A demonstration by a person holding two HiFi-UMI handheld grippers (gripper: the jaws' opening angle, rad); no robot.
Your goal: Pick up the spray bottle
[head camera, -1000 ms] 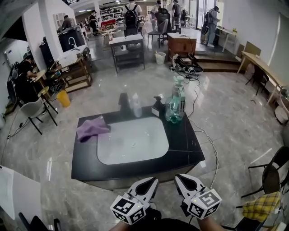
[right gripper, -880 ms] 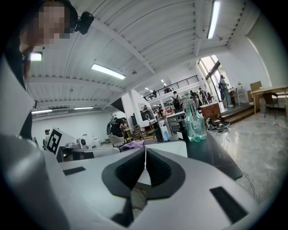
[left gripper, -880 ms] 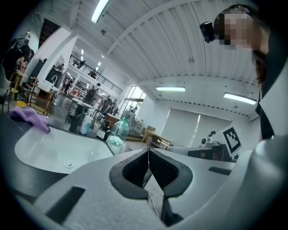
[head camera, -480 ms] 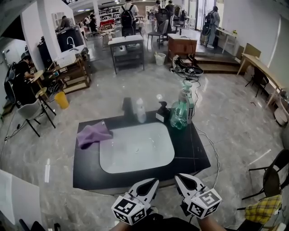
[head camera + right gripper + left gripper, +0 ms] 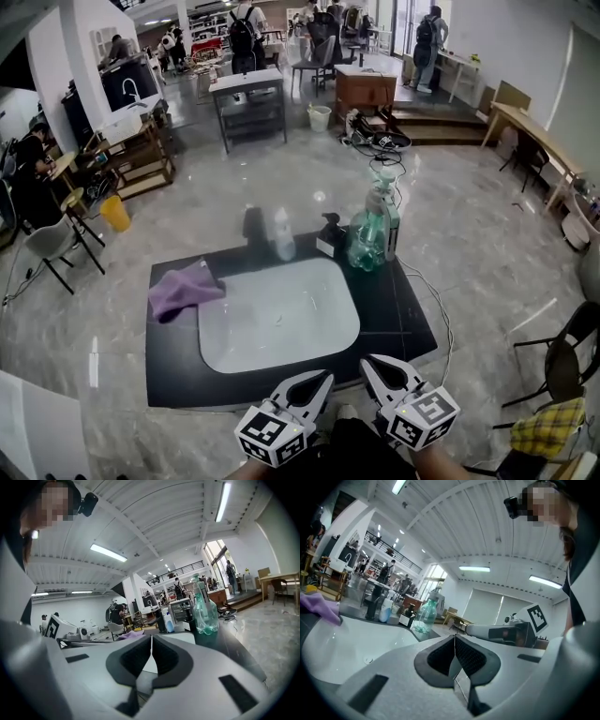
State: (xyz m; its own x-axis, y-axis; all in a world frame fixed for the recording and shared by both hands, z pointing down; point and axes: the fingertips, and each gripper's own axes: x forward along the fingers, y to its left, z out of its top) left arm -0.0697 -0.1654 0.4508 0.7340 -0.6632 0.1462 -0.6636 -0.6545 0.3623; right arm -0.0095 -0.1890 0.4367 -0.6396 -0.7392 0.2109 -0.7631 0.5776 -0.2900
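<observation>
At the far right corner of the black desk (image 5: 394,319), the spray bottle (image 5: 366,239) is seen standing upright. It has a green translucent body and a trigger head, and it is well apart from both claws. A small dark bottle (image 5: 328,234) is set just beside it on the left, and a white bottle (image 5: 283,234) stands a little further along the back edge. A purple cloth (image 5: 183,289) lies to the left of the white basin (image 5: 281,319).

Risks are noted as a judgement. The spray bottle is placed close to the desk's back and right edges, so it could be tipped or sent over the edge by a claw arriving closed or off-centre. The dark bottle alongside could be knocked if the approach is made from the left. The smooth, rounded body may slip if it is gripped too lightly; the neck below the trigger is judged the safer hold.

The left claw (image 5: 319,378) is recorded as pressed fully together, with nothing between its jaws and nothing touched. The right claw (image 5: 371,365) is likewise pressed together and empty. Both are held side by side at the near edge of the desk. Opening is required before any grasp can be attempted.
</observation>
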